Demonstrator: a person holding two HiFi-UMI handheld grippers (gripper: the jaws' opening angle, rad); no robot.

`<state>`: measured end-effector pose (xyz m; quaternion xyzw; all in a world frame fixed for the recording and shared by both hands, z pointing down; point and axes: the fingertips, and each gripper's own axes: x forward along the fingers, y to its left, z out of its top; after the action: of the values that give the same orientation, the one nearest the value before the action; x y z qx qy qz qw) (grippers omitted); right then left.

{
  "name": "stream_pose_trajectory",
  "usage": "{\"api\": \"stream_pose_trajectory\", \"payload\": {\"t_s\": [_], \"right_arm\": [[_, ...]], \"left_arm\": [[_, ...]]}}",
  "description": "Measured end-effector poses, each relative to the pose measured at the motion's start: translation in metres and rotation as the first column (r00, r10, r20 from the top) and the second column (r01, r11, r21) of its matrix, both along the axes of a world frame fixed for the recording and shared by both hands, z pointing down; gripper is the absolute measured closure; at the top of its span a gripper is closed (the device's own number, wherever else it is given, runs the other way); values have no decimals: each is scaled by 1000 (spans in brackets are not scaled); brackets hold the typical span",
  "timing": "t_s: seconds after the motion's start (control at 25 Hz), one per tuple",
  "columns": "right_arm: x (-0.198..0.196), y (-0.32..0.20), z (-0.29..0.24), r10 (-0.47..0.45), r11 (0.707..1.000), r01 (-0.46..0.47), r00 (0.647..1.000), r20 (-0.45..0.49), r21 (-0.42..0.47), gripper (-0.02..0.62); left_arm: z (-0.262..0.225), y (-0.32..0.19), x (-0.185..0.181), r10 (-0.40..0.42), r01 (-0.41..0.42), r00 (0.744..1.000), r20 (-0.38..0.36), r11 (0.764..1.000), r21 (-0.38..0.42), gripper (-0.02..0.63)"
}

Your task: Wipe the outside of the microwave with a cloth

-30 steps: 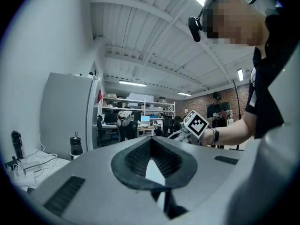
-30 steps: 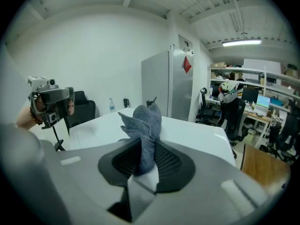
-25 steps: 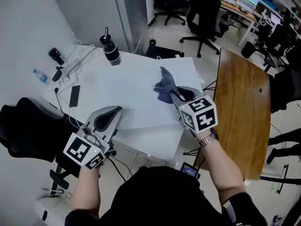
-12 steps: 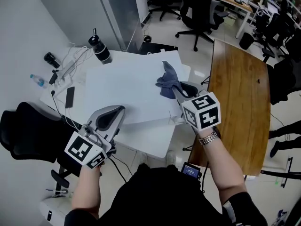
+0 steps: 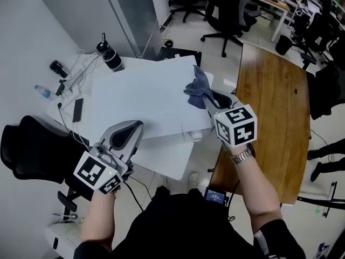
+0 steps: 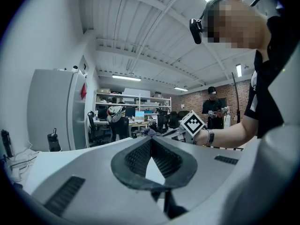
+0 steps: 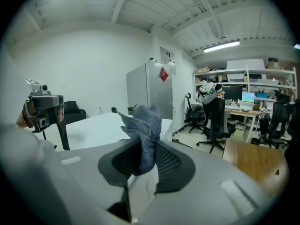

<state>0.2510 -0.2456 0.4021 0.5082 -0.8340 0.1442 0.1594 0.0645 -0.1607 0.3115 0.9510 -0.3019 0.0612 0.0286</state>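
A blue-grey cloth [image 5: 197,88] hangs bunched from my right gripper [image 5: 207,100], which is shut on it above the far right corner of the white table [image 5: 140,99]. In the right gripper view the cloth [image 7: 143,125] stands up between the dark pads, with the gripper [image 7: 143,146] closed around its lower part. My left gripper [image 5: 135,126] is shut with nothing in it and hovers at the table's near edge; its pads [image 6: 161,157] meet at the tips. No microwave shows in any view.
A black bottle [image 5: 109,56], cables with a power strip [image 5: 81,77], a phone [image 5: 77,109] and a small water bottle [image 5: 46,92] sit at the table's left end. A wooden table [image 5: 269,107] stands to the right, a black chair [image 5: 32,150] to the left, and a grey cabinet [image 5: 102,15] behind.
Both hands have shifted rightward along the table. The right gripper carried the cloth from the table's middle to its far right corner. Both grippers kept their grip state.
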Motion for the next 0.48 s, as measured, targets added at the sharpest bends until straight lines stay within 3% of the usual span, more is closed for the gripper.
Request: {"api": "stream_pose_trajectory", "payload": {"t_s": [0.48], "right_arm": [[43, -8, 49, 17, 1000, -15, 998, 59, -27, 512]], "left_arm": [[14, 11, 26, -41, 42, 998, 41, 999, -25, 601]]}}
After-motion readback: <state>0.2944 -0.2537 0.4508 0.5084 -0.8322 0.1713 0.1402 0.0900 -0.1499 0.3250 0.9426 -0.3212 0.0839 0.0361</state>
